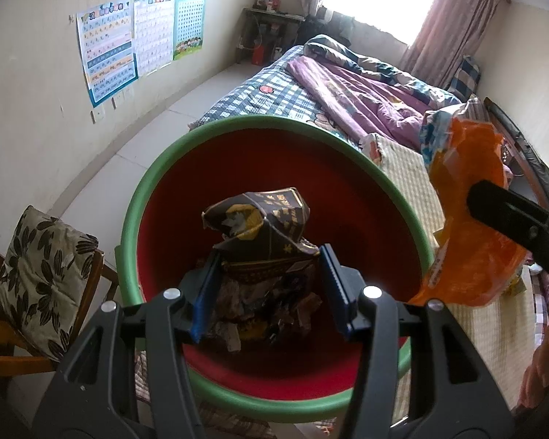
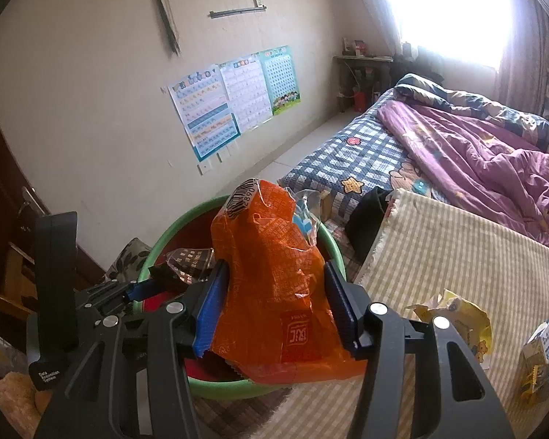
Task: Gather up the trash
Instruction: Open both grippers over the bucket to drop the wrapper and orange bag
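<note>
1. We see the orange wrapper (image 2: 274,292) standing upright, its long axis running up from the right claw (image 2: 274,303) toward the barcode end, just over the green-rimmed bin (image 2: 164,234).
2. The right claw, about half open, clamps that wrapper.
3. Our left claw (image 1: 269,289), half open, grips a crumpled dark wrapper (image 1: 263,226) above the bin's red inside.

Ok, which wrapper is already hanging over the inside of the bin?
The dark brown wrapper in the left gripper: it hangs over the red bin. The orange wrapper sits off its right rim.
</note>
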### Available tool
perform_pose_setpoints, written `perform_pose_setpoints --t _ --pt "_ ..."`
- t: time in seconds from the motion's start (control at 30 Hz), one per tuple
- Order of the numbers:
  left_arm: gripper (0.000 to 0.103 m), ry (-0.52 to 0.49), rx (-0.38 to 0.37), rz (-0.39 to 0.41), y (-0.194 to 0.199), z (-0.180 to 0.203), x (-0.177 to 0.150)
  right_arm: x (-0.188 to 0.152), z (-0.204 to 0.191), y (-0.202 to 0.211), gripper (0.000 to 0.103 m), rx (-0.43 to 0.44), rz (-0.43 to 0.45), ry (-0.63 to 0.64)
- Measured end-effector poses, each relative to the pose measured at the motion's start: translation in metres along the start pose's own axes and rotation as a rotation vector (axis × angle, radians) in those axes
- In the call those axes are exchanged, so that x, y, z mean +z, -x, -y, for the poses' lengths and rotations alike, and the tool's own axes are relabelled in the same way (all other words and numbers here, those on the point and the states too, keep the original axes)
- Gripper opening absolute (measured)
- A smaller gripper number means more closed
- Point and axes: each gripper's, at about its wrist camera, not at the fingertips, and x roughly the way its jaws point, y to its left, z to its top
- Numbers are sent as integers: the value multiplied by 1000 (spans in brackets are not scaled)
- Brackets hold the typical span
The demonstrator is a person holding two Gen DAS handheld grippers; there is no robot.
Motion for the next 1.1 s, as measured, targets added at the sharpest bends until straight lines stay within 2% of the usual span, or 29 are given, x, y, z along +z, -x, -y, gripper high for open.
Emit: perform_pose_setpoints --t 0.9,1.1 --pt "50 12 18 -21 -6 -6 -5 -3 -1 -4 53 27 -22 -7" --pt "51 17 31 -25 -6 -8 -4 -6 -1 -4 59 34 -24 -13"
